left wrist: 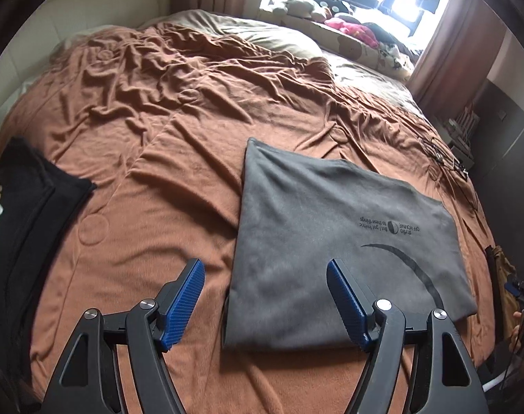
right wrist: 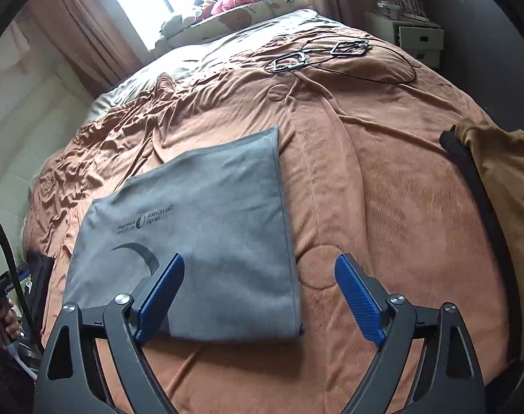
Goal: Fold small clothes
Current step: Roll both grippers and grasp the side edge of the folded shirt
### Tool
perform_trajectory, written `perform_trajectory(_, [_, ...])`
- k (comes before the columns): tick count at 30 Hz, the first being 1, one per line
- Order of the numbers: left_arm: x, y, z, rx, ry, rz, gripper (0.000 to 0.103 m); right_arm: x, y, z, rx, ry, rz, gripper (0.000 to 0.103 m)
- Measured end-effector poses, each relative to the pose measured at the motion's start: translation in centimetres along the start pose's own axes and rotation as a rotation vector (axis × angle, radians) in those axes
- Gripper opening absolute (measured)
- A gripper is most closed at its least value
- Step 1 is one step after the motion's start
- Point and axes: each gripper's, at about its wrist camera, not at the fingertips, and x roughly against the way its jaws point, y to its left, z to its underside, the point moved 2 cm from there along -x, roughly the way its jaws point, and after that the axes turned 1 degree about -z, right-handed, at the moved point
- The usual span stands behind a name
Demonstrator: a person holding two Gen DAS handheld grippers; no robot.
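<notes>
Grey T-shirt (left wrist: pixel 331 241), folded into a flat rectangle, lies on the brown blanket (left wrist: pixel 158 172) in the left wrist view, print side up. The left gripper (left wrist: pixel 265 305) hangs above its near left corner, jaws spread wide with nothing between them, so the fold looks finished and let go. A black folded garment (left wrist: pixel 24 214) sits at the far left, probably a done pile.

From the right wrist view, the same shirt (right wrist: pixel 207 214) lies left of centre. The right gripper (right wrist: pixel 260 302) straddles its near right corner, jaws apart and empty. A tan garment (right wrist: pixel 503 186) waits at the right edge, likely next.
</notes>
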Motion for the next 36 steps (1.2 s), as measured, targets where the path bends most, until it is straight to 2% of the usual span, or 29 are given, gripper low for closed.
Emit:
perform_trajectory(2, [0.6, 0.4, 0.9, 0.025, -0.013, 0.008, 0.075, 0.6, -0.2, 0.8, -0.021, -0.011, -0.017, 0.093])
perform_trajectory(5, [1.0, 1.2, 2.7, 0.063, -0.024, 0.02, 0.075, 1.2, -0.6, 2.2, -0.046, -0.033, -0.028, 0.102])
perform_trajectory(13, [0.1, 2.0, 6.5, 0.144, -0.008, 0.075, 0.075, 0.8, -1.5, 6.1, -0.131, -0.033, -0.06, 0.103])
perform_trajectory(22, [-1.7, 2.9, 9.6, 0.248, 0.004, 0.132, 0.073, -0.9, -2.6, 8.9, -0.214, -0.024, -0.099, 0.103])
perform_trajectory(24, [-2.3, 3.2, 10.2, 0.273, 0.01, 0.144, 0.066, -1.5, -2.9, 9.4, -0.23, -0.021, -0.113, 0.097])
perform_trajectory(27, [-3.7, 3.7, 10.8, 0.316, 0.036, 0.16, 0.058, -2.7, -3.4, 10.0, -0.268, 0.003, -0.126, 0.076])
perform_trajectory(28, [-4.1, 3.9, 11.0, 0.327, 0.042, 0.163, 0.057, -3.1, -3.4, 10.2, -0.277, 0.007, -0.131, 0.072])
perform_trajectory(31, [-5.3, 4.4, 11.5, 0.358, 0.056, 0.163, 0.055, -4.1, -3.5, 10.6, -0.293, 0.014, -0.13, 0.068])
perform_trajectory(34, [-6.6, 4.9, 11.8, 0.394, 0.076, 0.165, 0.048, -5.1, -3.9, 10.7, -0.332, 0.023, -0.149, 0.061])
perform_trajectory(36, [-7.2, 5.1, 11.8, 0.413, 0.079, 0.17, 0.047, -5.7, -4.0, 10.6, -0.353, 0.03, -0.157, 0.06])
